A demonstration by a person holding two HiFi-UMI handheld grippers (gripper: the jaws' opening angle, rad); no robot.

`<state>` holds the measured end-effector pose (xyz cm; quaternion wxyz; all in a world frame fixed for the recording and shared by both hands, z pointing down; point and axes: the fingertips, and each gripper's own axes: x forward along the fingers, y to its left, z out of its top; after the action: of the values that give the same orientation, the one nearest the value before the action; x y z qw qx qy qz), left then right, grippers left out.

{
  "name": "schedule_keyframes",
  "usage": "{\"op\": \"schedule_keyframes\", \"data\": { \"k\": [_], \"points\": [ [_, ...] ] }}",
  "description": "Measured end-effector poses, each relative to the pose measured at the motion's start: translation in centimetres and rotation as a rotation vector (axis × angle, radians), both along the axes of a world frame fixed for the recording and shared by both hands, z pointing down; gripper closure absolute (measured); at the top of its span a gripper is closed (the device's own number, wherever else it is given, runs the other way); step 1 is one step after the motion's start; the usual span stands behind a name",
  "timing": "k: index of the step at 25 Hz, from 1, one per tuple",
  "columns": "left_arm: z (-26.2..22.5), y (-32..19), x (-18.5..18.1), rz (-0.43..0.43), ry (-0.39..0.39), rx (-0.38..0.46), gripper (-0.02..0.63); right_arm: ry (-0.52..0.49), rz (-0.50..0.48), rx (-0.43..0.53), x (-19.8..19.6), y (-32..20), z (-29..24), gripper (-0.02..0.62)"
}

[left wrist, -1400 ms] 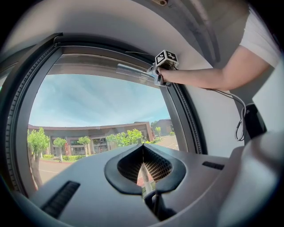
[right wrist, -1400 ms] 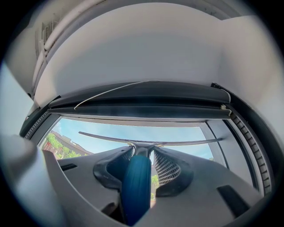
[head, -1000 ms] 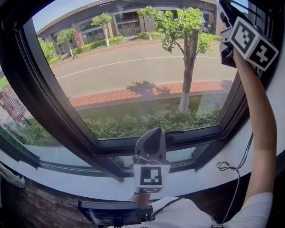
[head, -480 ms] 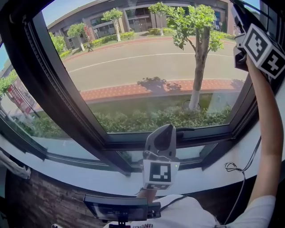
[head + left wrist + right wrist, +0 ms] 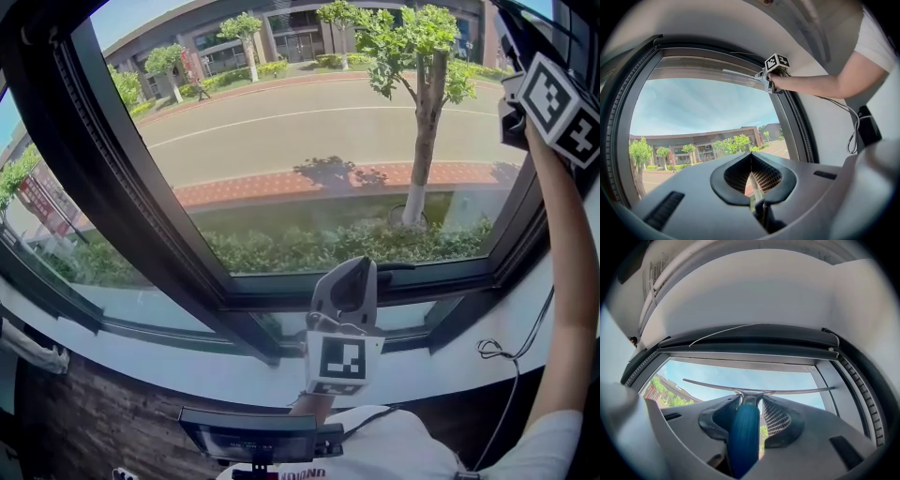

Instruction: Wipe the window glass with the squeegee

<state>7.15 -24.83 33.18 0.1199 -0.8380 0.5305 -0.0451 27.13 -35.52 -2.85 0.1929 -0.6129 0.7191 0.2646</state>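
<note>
Right gripper view: squeegee point(image 5: 743, 437) (blue-handled) clamped.

Dark-framed window point(image 5: 131, 178), sunlit street point(image 5: 309, 131) outside

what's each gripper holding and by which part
The right gripper holds the squeegee by its blue handle; the left gripper holds nothing, jaws shut.

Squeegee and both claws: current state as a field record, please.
squeegee: blue handle, blade horizontal just below the upper frame
right claw: shut on the squeegee handle, arm raised to the window's upper right
left claw: shut, nothing between the jaws, held low in front of the sill
window glass: whether the blade touches it cannot be told
</note>
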Motion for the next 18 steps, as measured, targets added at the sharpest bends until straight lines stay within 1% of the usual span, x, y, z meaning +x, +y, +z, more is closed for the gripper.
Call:
{"op": "schedule_keyframes", "data": {
  "k": [7,12,18],
  "points": [
    [0.0,0.0,0.0,0.009,0.001,-0.003,0.603,0.011,0.003,-0.003,-0.2,0.0,0.5,0.445],
    [0.2,0.8,0.8,0.008,0.0,-0.001,0.603,0.01,0.002,-0.01,0.6,0.8,1.3,0.445],
    [0.0,0.3,-0.2,0.012,-0.007,-0.003,0.603,0.006,0.005,-0.022,-0.1,0.0,1.9,0.445]
  ]
}}
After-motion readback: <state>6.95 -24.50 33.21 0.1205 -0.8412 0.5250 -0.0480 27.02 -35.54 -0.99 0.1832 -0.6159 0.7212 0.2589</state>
